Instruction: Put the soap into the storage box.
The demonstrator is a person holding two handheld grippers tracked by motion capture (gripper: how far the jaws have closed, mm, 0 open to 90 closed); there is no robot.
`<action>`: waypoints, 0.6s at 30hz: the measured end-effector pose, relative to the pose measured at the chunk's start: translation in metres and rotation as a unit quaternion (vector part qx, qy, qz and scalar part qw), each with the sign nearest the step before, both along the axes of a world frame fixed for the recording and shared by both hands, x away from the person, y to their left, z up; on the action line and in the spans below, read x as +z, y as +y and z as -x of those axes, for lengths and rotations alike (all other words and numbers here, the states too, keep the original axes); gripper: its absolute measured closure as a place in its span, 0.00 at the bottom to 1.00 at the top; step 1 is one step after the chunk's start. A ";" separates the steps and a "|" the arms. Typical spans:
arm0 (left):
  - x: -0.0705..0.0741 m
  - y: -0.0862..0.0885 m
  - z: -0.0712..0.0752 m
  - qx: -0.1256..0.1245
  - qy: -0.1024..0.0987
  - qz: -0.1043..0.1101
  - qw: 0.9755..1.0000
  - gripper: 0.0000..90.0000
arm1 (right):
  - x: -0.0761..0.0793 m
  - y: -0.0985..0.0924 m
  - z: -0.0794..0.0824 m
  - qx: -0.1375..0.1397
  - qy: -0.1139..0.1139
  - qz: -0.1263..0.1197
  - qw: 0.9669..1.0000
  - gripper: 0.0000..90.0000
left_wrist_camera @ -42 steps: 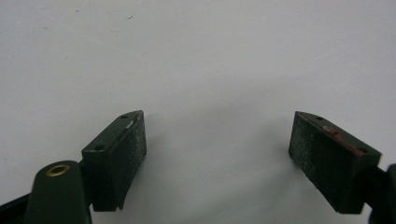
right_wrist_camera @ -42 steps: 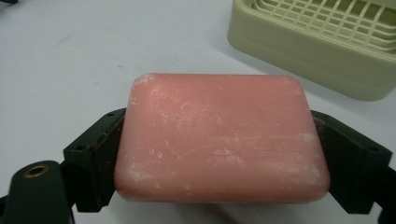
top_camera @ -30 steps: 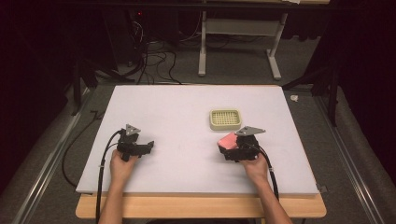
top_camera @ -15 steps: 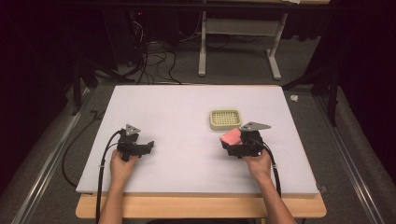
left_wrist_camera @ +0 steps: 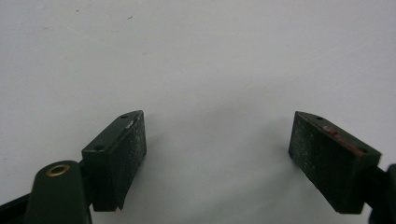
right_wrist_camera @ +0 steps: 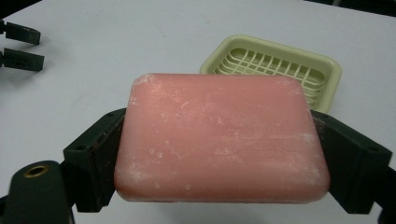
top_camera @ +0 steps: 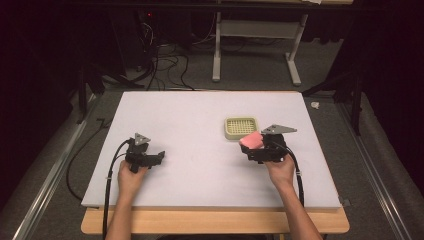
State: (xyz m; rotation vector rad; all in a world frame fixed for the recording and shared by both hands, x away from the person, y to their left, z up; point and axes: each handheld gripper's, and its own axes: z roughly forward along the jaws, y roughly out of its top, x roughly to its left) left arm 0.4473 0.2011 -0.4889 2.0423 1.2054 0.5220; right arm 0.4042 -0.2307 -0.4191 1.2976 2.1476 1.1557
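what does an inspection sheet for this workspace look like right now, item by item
surface: white table top on a wooden base, bare apart from the items below.
job's things: pink soap bar clamped between the right gripper's jaws; pale yellow slotted soap dish empty, just beyond the bar.
clutter: nothing seen on the table.
grippers: left gripper with jaws wide apart, nothing between them, low over the table; right gripper shut on the soap bar.
cables: one black cable trails from the left gripper, another from the right.
surroundings: dark room, grey floor, tangled wires and a white metal stand behind the table.
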 end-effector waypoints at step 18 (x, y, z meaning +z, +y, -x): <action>0.000 0.000 0.000 0.000 0.000 0.000 1.000 0.22 | 0.008 -0.001 -0.015 -0.005 0.009 -0.015 1.000 0.15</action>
